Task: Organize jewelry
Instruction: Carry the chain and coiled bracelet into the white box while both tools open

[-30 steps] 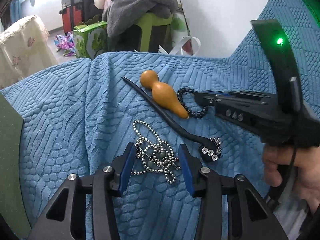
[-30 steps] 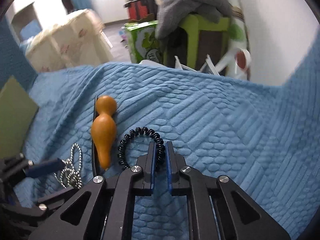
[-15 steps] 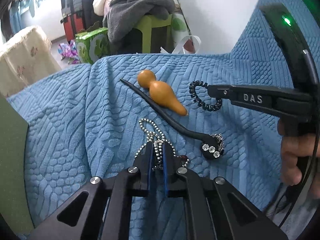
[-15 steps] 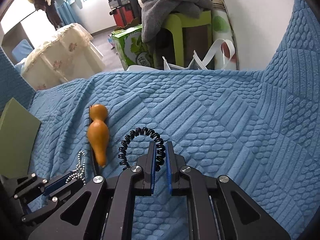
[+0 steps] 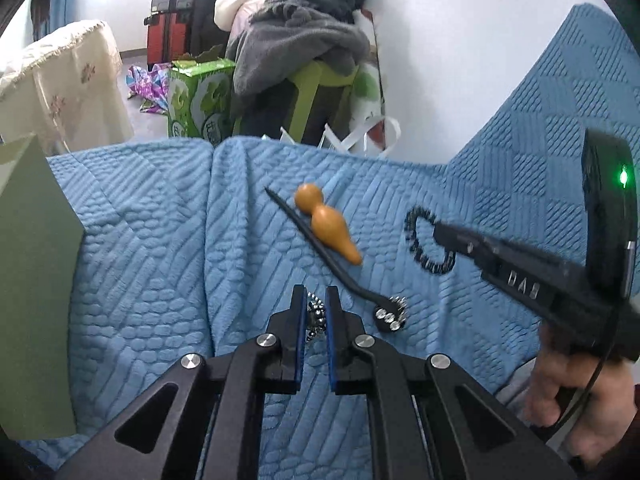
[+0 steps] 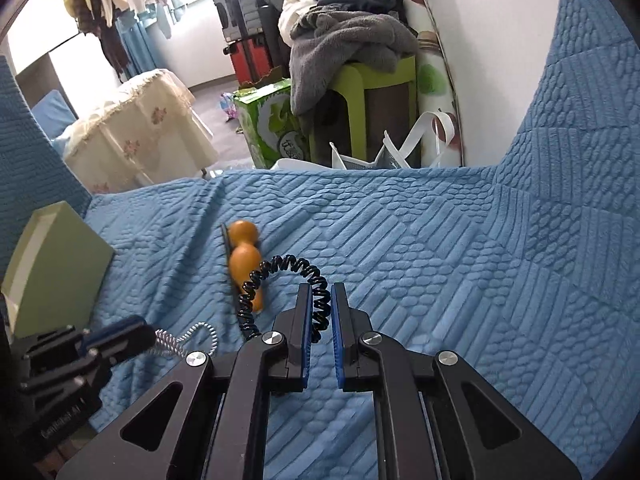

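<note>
My left gripper (image 5: 316,304) is shut on a silver bead necklace (image 5: 315,318) and holds it above the blue blanket (image 5: 160,248); the necklace also hangs from it in the right wrist view (image 6: 188,338). My right gripper (image 6: 321,300) is shut on a black coiled bracelet (image 6: 280,276), lifted off the blanket; the bracelet also shows in the left wrist view (image 5: 424,240). A black hair stick with a rhinestone end (image 5: 390,312) and an orange gourd ornament (image 5: 328,224) lie on the blanket.
A green box (image 6: 56,268) stands at the left on the blanket; its side fills the left edge of the left wrist view (image 5: 32,280). Beyond the bed's far edge are a green stool with grey clothes (image 6: 360,64) and a green carton (image 5: 200,96).
The left gripper closed on the silver necklace and lifted it. The right gripper, shut on the black bracelet throughout, raised it off the blanket and moved away from the gourd.
</note>
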The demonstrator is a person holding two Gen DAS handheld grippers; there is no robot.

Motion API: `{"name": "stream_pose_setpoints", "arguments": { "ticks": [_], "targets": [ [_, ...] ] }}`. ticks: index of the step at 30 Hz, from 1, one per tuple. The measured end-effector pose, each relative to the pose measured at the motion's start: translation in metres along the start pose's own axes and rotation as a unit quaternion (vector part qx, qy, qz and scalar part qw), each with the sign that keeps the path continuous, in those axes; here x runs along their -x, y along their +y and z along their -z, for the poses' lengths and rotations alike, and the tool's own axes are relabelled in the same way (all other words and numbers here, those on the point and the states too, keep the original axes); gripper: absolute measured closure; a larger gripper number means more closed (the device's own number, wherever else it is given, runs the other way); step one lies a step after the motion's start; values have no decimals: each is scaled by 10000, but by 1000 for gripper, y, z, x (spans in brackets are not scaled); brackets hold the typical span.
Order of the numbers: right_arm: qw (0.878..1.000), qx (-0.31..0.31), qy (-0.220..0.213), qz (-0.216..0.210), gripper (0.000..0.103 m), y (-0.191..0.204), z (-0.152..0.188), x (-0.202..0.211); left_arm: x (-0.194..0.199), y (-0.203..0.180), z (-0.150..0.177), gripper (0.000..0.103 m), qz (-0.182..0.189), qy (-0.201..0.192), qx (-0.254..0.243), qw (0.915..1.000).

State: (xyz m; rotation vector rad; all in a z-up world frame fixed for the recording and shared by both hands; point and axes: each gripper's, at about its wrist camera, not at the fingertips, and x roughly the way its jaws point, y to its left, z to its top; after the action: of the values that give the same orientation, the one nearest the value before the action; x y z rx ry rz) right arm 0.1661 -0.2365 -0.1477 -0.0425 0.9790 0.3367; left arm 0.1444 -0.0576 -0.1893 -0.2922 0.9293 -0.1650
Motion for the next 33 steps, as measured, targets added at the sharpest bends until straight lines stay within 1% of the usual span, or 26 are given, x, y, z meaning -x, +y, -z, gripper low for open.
{"name": "stream_pose_setpoints", "arguments": {
  "ticks": [3,6,10,14,20,26,28,30,33],
  "targets": [
    [9999,-155,-7,-45,96,5,5,12,16,1,-8,97,35,-98,-1,9999],
    [9994,-329,24,-38,96,9,11,23,28,3,-12,97,-104,-68,-25,9999],
    [9987,-494,73,-84,96,16,17,36,54,5,-22,97,-134,-196,-101,9997],
    [9989,-477,31,-20,96,27,13,52,81,10,-36,97,-79,-268,-101,9996],
    [9995,-314,-60,62,96,50,-7,73,119,23,-59,97,-80,-440,-75,9990],
    [9991,-165,-382,42,96,79,-40,99,159,43,-88,97,-121,-723,-42,9973],
    [9988,-143,-476,1,96,89,-49,107,174,49,-96,96,-186,-814,-78,9965],
    [9983,-102,-566,-69,96,102,-60,115,187,57,-106,96,-399,-924,-122,9948],
    [9974,1,-703,-155,96,124,-74,125,210,76,-118,96,-426,-1051,-38,9935]
  ]
}}
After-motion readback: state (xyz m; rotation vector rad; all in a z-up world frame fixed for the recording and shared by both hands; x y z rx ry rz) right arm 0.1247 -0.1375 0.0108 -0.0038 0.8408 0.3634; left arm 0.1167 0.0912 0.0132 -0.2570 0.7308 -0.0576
